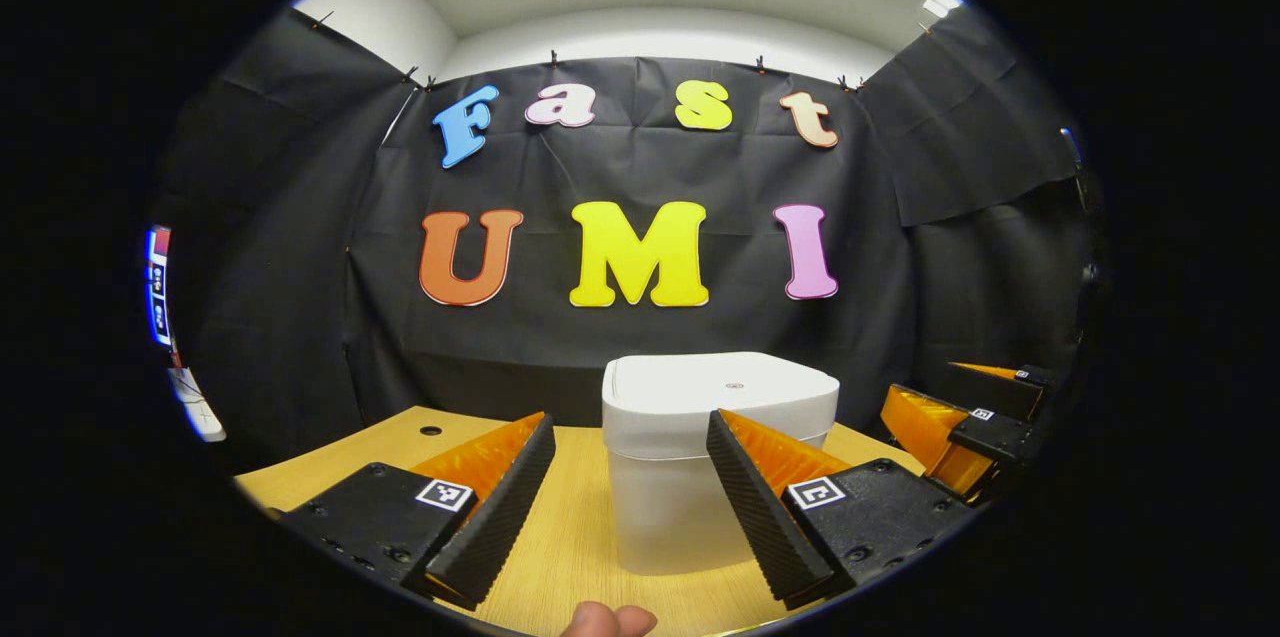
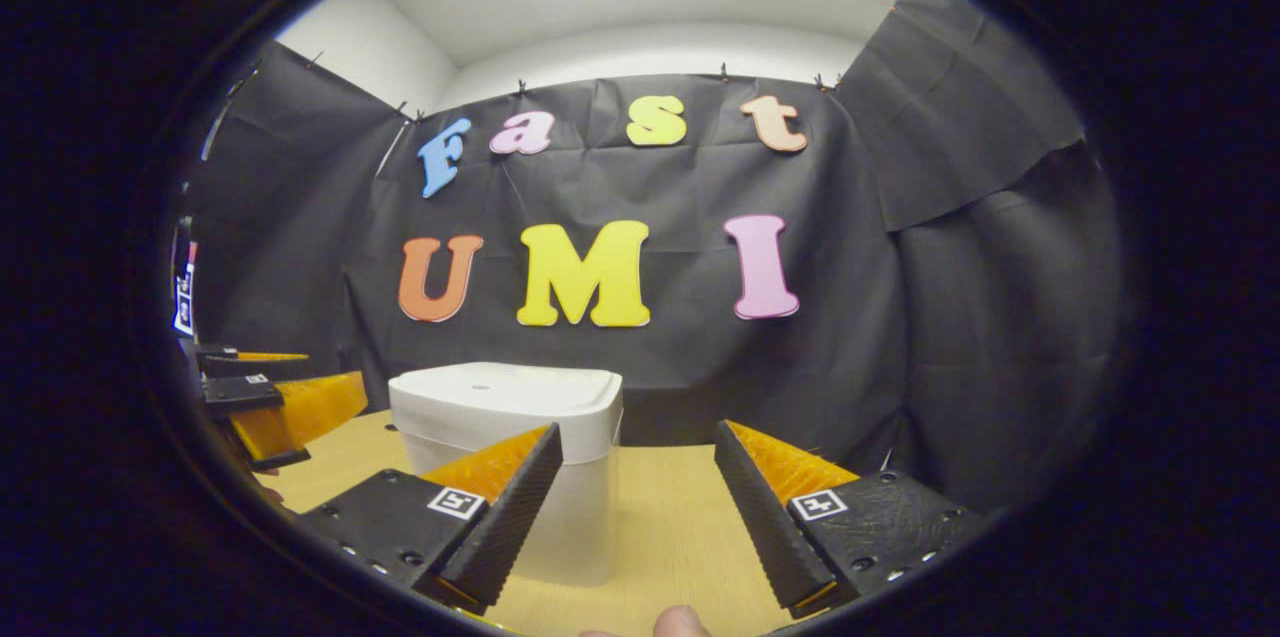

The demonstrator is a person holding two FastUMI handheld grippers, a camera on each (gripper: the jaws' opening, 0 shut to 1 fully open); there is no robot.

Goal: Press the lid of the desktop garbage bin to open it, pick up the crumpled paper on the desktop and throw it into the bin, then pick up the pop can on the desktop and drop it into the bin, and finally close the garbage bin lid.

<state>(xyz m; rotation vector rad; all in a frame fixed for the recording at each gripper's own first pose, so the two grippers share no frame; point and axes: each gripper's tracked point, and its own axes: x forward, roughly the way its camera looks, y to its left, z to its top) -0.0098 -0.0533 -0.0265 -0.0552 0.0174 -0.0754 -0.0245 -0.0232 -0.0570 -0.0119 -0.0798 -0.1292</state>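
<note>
In the left gripper view, you are holding the left gripper with jaws spread, facing the bin on the table, lid closed.

In the right gripper view, your right gripper is also gaping, the bin sitting ahead-left. Opening seems pending: press the lid next.

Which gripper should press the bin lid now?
Probably left: the bin with its shut lid sits straight ahead between the open left gripper. For the right gripper, it lies off to the left.
</note>
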